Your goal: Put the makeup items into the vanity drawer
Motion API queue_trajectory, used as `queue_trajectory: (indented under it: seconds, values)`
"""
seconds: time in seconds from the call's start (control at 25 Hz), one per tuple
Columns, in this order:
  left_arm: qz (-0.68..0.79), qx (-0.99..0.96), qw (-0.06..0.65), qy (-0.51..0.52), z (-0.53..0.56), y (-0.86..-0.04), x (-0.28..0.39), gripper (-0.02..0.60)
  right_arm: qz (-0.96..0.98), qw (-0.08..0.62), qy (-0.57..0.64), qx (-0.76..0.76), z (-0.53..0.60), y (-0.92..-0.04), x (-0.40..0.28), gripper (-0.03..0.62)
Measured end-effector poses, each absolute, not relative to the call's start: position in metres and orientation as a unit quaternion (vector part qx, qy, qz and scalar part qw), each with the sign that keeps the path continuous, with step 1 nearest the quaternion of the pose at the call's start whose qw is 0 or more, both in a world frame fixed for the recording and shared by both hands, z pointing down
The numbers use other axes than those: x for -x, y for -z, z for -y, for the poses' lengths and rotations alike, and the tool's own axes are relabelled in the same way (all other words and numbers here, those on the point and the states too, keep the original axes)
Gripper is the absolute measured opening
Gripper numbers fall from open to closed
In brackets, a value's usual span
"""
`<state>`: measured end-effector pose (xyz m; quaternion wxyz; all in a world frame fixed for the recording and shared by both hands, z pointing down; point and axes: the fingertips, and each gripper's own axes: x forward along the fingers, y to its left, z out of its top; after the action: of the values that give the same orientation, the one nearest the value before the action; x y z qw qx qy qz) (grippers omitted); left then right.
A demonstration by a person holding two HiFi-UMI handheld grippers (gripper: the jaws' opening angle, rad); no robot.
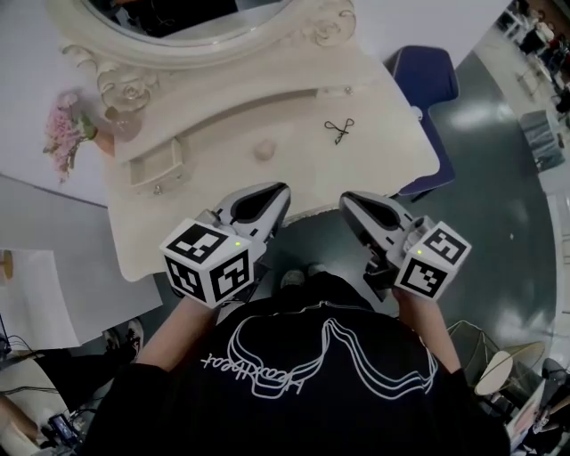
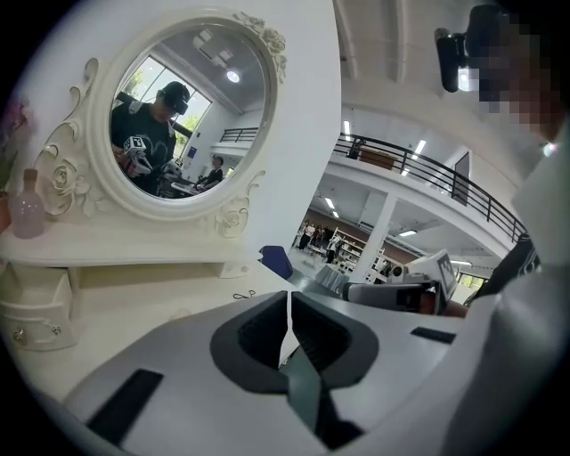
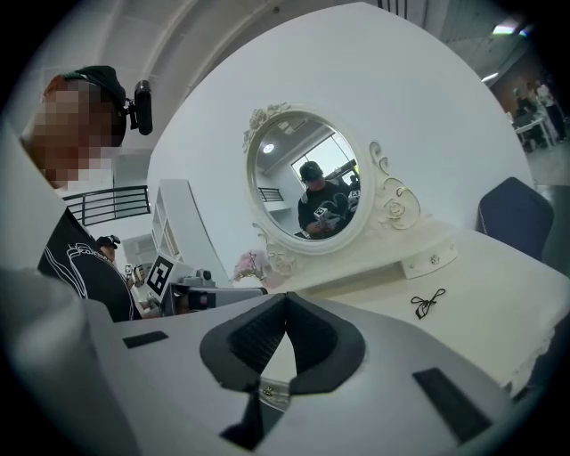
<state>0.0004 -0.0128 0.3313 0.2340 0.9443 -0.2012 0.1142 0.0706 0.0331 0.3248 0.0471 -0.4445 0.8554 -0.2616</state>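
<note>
A black eyelash curler lies on the cream vanity top, right of centre; it also shows in the left gripper view and the right gripper view. A small round cream item sits mid-table. A small drawer with a knob stands at the table's left end, below the shelf. My left gripper hovers at the table's near edge, shut and empty. My right gripper is beside it, also shut with nothing between its jaws. Both point toward the mirror.
Pink flowers and a pink bottle stand on the left of the shelf. A blue chair sits at the table's right end. A second small drawer is at the shelf's right end. The person's torso fills the near side.
</note>
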Motion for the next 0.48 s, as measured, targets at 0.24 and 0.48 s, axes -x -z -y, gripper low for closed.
queue_trajectory:
  seconds: [0.24, 0.48]
  values:
    - [0.233, -0.935, 0.234, -0.132, 0.046, -0.348, -0.004, 0.064, -0.857, 0.051, 0.284, 0.426, -0.003, -0.34, -0.086, 0.008]
    - [0.263, -0.923, 0.228, -0.164, 0.077, -0.366, -0.012, 0.145, -0.865, 0.044, 0.304, 0.396, 0.041, -0.344, -0.102, 0.008]
